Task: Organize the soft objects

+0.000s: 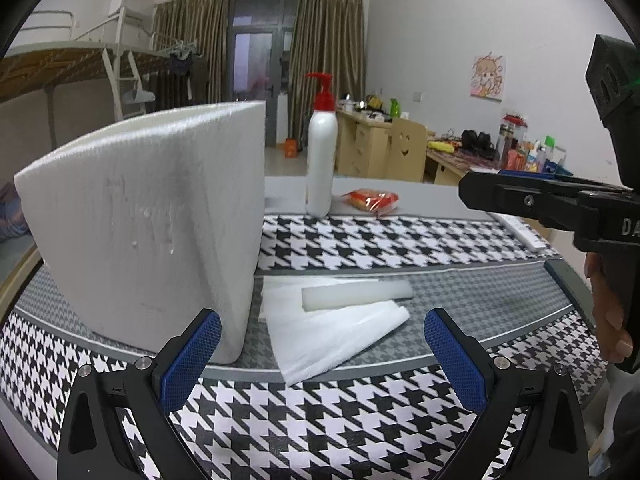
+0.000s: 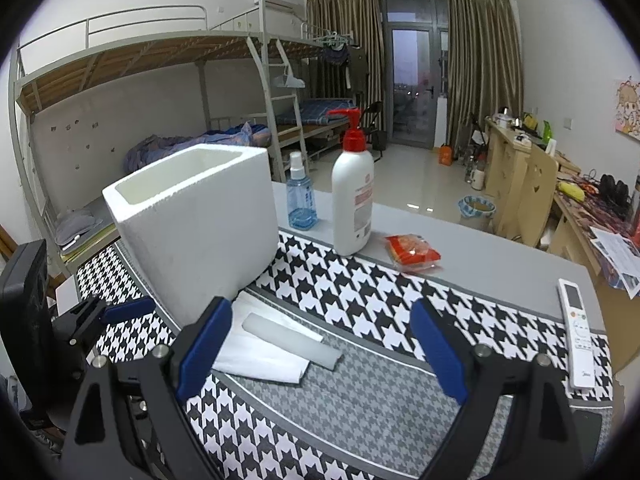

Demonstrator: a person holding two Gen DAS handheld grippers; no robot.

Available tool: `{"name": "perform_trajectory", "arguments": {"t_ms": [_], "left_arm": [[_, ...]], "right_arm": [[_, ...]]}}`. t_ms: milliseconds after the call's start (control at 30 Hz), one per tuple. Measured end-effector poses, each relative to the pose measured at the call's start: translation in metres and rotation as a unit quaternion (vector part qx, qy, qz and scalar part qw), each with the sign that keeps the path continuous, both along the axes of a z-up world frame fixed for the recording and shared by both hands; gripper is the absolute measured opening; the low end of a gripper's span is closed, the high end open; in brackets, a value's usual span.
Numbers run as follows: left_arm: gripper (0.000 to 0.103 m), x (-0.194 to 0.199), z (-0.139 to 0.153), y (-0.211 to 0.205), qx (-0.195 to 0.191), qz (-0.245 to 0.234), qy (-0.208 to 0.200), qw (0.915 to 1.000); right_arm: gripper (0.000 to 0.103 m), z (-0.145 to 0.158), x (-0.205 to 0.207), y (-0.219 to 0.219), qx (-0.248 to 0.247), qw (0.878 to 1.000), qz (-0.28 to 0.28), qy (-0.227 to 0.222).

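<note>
A white foam box (image 1: pixel 152 224) (image 2: pixel 200 220) stands upright, open at the top, on the houndstooth cloth. To its right a short white foam strip (image 1: pixel 356 294) (image 2: pixel 292 340) lies on a thin white foam sheet (image 1: pixel 332 332) (image 2: pixel 256 356). My left gripper (image 1: pixel 322 344) is open and holds nothing; its left finger is close to the box's near corner, and the sheet lies between the fingers and just beyond them. My right gripper (image 2: pixel 320 332) is also open with nothing in it, hovering above and short of the strip. It shows side-on at the right edge of the left wrist view, held by a hand (image 1: pixel 612 320).
A white pump bottle with a red top (image 2: pixel 354 200), a blue spray bottle (image 2: pixel 301 196) and a red snack packet (image 2: pixel 412 252) stand at the table's far side. A white remote control (image 2: pixel 576 332) lies at the right edge. Beds and desks fill the room behind.
</note>
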State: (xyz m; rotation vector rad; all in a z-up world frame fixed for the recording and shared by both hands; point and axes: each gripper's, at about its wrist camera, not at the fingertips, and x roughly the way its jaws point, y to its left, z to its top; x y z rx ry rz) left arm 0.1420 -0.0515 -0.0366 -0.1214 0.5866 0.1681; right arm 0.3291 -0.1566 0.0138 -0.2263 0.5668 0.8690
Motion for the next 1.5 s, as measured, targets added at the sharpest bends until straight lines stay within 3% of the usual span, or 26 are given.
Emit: {"name": "perform_trajectory", "arguments": {"t_ms": [300, 533, 1133, 1500], "left_arm": [[0.102, 0.008, -0.008, 0.002, -0.001, 0.008, 0.025, 0.9997], [0.095, 0.019, -0.013, 0.004, -0.015, 0.002, 0.043, 0.9990], [0.089, 0.041, -0.022, 0.000, -0.003, -0.011, 0.081, 0.9967], [0.089, 0.054, -0.029, 0.005, -0.018, -0.025, 0.097, 0.9948]], "right_arm": [[0.093, -0.019, 0.006, 0.013, -0.036, 0.999, 0.017, 0.011], [0.093, -0.034, 0.013, 0.019, -0.046, 0.998, 0.027, 0.034], [0.081, -0.059, 0.027, 0.024, -0.070, 0.995, 0.034, 0.061], [0.077, -0.071, 0.030, 0.033, -0.088, 0.993, 0.045, 0.069]]}}
